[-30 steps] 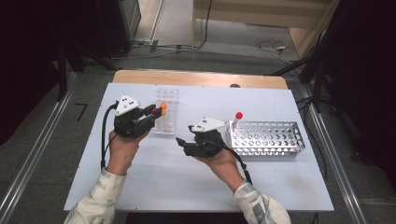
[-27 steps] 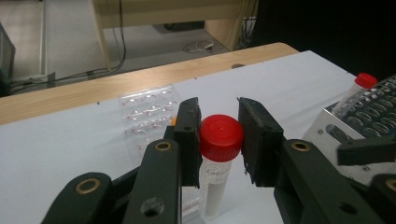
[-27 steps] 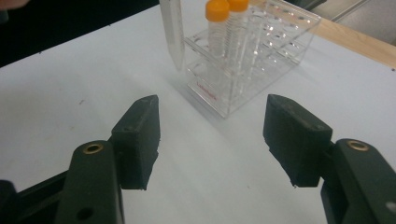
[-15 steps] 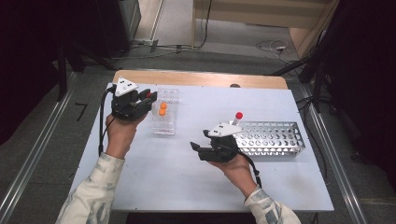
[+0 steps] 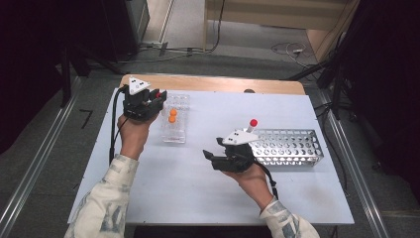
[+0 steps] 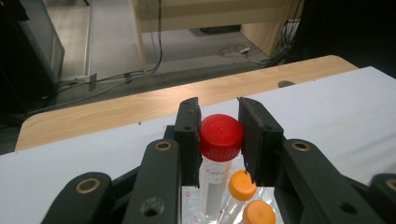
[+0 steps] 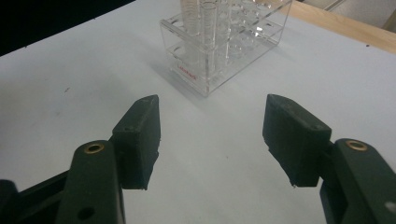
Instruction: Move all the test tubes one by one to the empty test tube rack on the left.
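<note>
Left hand-held gripper (image 6: pixel 218 140) is clamped on a red-capped tube (image 6: pixel 219 154): both black pads sit vs. the cap's sides, jaws only as wide as the cap. Tube hangs upright just over the clear rack (image 5: pixel 175 119) at the desk's far left. Cap is glossy red plastic w/ a ribbed skirt; the body below is pale, translucent, w/ faint printed lettering. Two orange-capped tubes (image 6: pixel 243 185) stand in the rack right beside it, caps smooth and round.

Right hand-held gripper (image 7: pixel 212 140) is wide open, nothing between its jaws; it's held low over bare desk, aimed at the clear rack. Pads are matte black blocks, flat-faced, brass-coloured pins at the arm joints.

Clear rack is see-through acrylic, boxy, rows of round holes, small red print on the front face. Metal rack (image 5: pixel 287 148) lies at the right, silver, perforated, rectangular; one more red-capped tube (image 5: pixel 252 125) stands at its near-left corner. Desk (image 5: pixel 198 198) has a smooth white top, w/ a wood strip along the far edge.
</note>
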`<state>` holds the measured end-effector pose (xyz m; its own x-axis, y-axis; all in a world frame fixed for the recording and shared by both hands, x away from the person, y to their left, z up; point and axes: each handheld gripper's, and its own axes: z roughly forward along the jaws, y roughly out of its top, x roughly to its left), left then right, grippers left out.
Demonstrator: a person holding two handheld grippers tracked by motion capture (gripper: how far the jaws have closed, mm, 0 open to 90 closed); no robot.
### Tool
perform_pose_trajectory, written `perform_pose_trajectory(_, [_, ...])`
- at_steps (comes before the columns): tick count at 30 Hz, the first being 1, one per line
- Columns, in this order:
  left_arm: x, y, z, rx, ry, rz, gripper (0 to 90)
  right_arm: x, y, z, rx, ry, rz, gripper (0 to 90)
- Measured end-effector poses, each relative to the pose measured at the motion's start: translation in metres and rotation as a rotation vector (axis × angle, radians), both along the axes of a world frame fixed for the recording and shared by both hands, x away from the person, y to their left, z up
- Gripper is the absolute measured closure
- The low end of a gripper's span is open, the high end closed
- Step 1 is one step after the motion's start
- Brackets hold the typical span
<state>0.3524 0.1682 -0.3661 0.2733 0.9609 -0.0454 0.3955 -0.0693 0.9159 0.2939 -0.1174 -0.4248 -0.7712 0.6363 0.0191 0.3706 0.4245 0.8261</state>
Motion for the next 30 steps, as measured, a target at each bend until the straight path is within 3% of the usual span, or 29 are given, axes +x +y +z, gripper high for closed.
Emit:
perform_pose_trajectory(9, [0.003, -0.006, -0.008, 0.010, 0.005, 0.004, 70.3, 0.001, -0.002, 0.000, -0.004, -0.003, -0.008, 35.4])
perform_pose_trajectory(22, [0.004, -0.008, -0.032, 0.000, 0.051, 0.000, 69.2, 0.001, -0.001, -0.002, -0.013, 0.000, -0.009, 35.4])
perform_pose_trajectory(30, [-0.002, -0.005, -0.026, -0.033, 0.044, 0.006, 53.0, 0.000, -0.005, -0.001, -0.010, -0.005, -0.018, 35.4])
